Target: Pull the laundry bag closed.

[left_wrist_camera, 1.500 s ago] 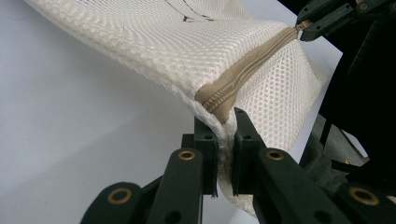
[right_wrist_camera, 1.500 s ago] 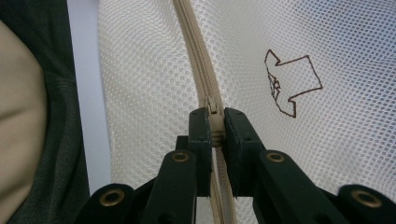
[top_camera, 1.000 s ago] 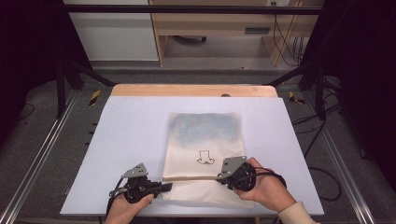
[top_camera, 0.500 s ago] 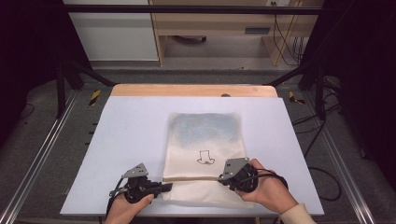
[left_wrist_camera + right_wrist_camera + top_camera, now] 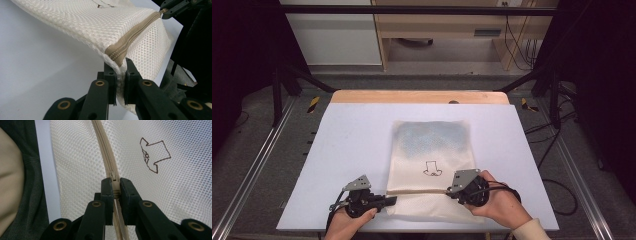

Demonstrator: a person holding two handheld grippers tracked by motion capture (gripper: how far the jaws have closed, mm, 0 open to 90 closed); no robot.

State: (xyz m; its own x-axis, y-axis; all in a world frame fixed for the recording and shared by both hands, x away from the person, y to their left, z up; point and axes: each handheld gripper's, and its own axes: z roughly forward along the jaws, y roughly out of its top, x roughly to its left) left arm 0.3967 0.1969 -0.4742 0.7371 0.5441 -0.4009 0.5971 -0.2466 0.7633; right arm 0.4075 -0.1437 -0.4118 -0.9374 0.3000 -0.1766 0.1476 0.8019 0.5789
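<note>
A cream mesh bag (image 5: 432, 160) with a small black hat-shaped drawing (image 5: 431, 169) lies flat on the white table (image 5: 357, 145), and something bluish shows through its far half. A tan zipper (image 5: 417, 191) runs across its near end. My left gripper (image 5: 391, 200) is shut on the bag's left corner at the zipper's end (image 5: 117, 53), lifting it slightly. My right gripper (image 5: 451, 190) is shut on the zipper pull (image 5: 115, 185) at the right end. The left gripper view shows the right gripper (image 5: 165, 12) at the zipper's far end, and the right gripper view the drawing (image 5: 153, 155).
The table has a wooden strip (image 5: 417, 96) along its far edge and metal frame rails (image 5: 252, 170) on both sides. A cabinet (image 5: 332, 35) and a wooden shelf (image 5: 442, 30) stand behind. Cables (image 5: 557, 200) trail at the right. White tabletop lies open left of the bag.
</note>
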